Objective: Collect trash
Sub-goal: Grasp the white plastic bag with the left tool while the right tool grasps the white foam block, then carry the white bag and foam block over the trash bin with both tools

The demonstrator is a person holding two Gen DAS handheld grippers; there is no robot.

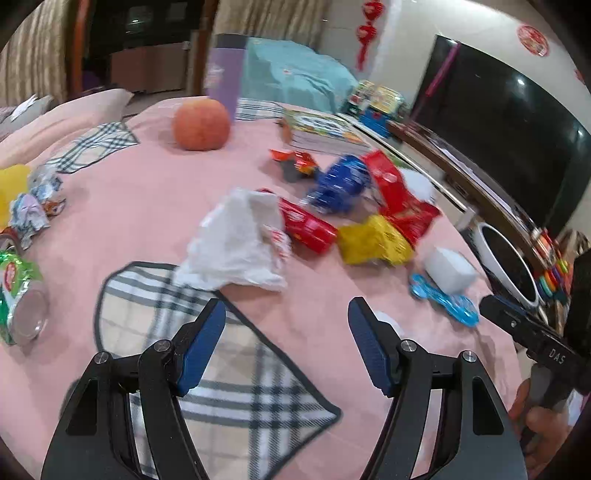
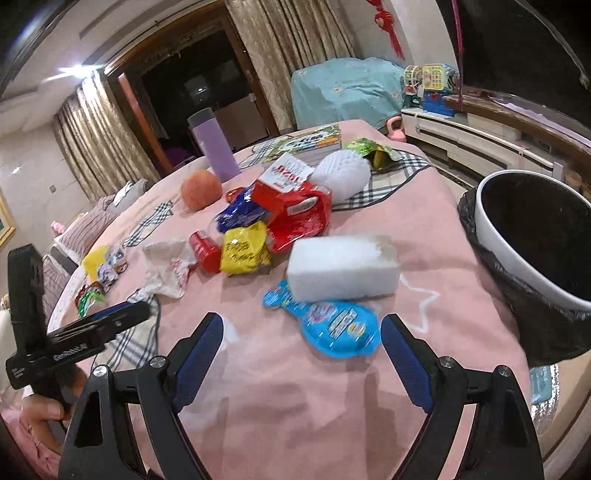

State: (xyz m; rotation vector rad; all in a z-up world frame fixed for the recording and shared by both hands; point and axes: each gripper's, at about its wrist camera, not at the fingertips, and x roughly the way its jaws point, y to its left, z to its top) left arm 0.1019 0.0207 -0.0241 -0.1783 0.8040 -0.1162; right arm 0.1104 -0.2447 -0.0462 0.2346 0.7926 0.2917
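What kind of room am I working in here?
Most likely a home living room. A round table with a pink tablecloth holds snack wrappers, a large television stands on a low cabinet along the wall, and long curtains frame a dark doorway. Red hanging decorations suggest a household.

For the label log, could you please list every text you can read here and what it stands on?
"DAS": black body of the right tongs.
Red-and-white snack packet: large print, blurred, unreadable.
Yellow crinkled wrapper, light-blue blister pack, book cover: too blurred.
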